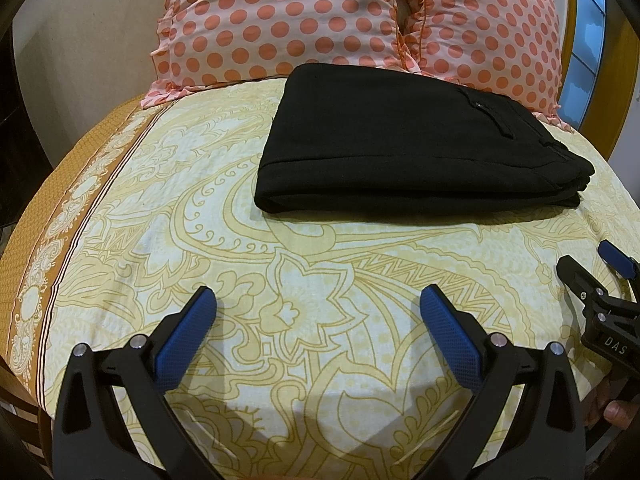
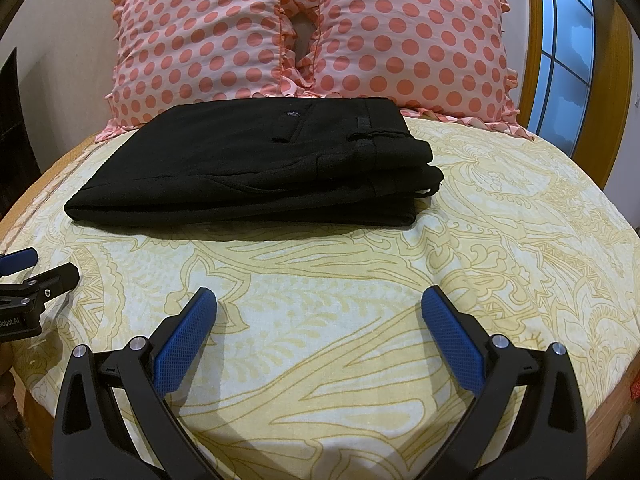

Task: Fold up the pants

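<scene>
Black pants [image 1: 408, 140] lie folded into a flat rectangular stack on the bed, just in front of the pillows; in the right wrist view the pants [image 2: 256, 164] show a back pocket button and the waistband at the right. My left gripper [image 1: 318, 304] hovers open over the sheet, well short of the pants, nothing between its blue pads. My right gripper [image 2: 319, 304] is also open and empty, the same distance back. Each gripper shows at the edge of the other's view: the right gripper [image 1: 592, 272] and the left gripper [image 2: 36, 268].
A yellow paisley bedsheet [image 1: 200, 240] covers the bed, with an orange border at the left edge. Two pink polka-dot pillows [image 2: 304, 36] stand at the head. A wooden frame and window [image 2: 568, 48] are at the right. A hand [image 1: 616, 412] holds the right gripper.
</scene>
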`<state>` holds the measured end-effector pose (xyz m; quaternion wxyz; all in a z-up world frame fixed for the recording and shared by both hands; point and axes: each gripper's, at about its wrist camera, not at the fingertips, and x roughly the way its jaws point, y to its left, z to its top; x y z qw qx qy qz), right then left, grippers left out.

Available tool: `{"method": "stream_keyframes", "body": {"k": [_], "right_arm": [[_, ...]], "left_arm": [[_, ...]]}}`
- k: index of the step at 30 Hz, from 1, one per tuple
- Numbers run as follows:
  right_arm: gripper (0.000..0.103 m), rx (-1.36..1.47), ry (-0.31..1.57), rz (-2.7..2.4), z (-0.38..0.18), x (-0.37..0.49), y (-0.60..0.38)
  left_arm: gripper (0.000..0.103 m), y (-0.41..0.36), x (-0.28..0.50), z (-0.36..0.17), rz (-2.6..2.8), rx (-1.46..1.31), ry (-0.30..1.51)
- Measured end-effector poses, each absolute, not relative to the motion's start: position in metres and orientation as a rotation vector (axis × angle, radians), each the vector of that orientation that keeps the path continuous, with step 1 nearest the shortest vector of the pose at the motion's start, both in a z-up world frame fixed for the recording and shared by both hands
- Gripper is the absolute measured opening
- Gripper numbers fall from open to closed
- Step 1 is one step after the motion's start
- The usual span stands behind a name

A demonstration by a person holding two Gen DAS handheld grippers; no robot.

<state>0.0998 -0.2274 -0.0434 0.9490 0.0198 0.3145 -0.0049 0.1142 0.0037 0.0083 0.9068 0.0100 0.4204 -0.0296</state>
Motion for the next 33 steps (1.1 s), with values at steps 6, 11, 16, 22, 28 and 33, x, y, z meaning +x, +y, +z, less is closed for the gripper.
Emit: {"method": "stream_keyframes", "body": {"k": [6, 11, 16, 22, 28, 33], "right_arm": [[0.102, 0.040, 0.640, -0.010, -0.0432, 0.0999, -0.2274], [0.102, 0.040, 0.639, -0.010, -0.0432, 0.1000, -0.2274], [0.102, 0.040, 0.640, -0.010, -0.0432, 0.1000, -0.2274], [0.102, 0.040, 0.640, -0.010, -0.0430, 0.1001, -0.2274], [0.102, 0.040, 0.640, -0.010, -0.0430, 0.1002, -0.2275], [0.102, 0.040, 0.639, -0.010, -0.0430, 0.1002, -0.2275]], "left_arm": [[0.101, 0.0039, 0.1142, 0.0083, -0.061, 0.021, 0.869], [0.101, 0.0039, 0.1141, 0.0083, -0.061, 0.021, 0.870], [0.101, 0.0036, 0.1137, 0.0079, -0.061, 0.021, 0.868], [0.101, 0.0037, 0.1133, 0.0090, -0.061, 0.022, 0.861], [0.101, 0.0032, 0.1130, 0.0101, -0.066, 0.026, 0.856], [0.101, 0.0028, 0.1128, 0.0100, -0.067, 0.026, 0.857]]}}
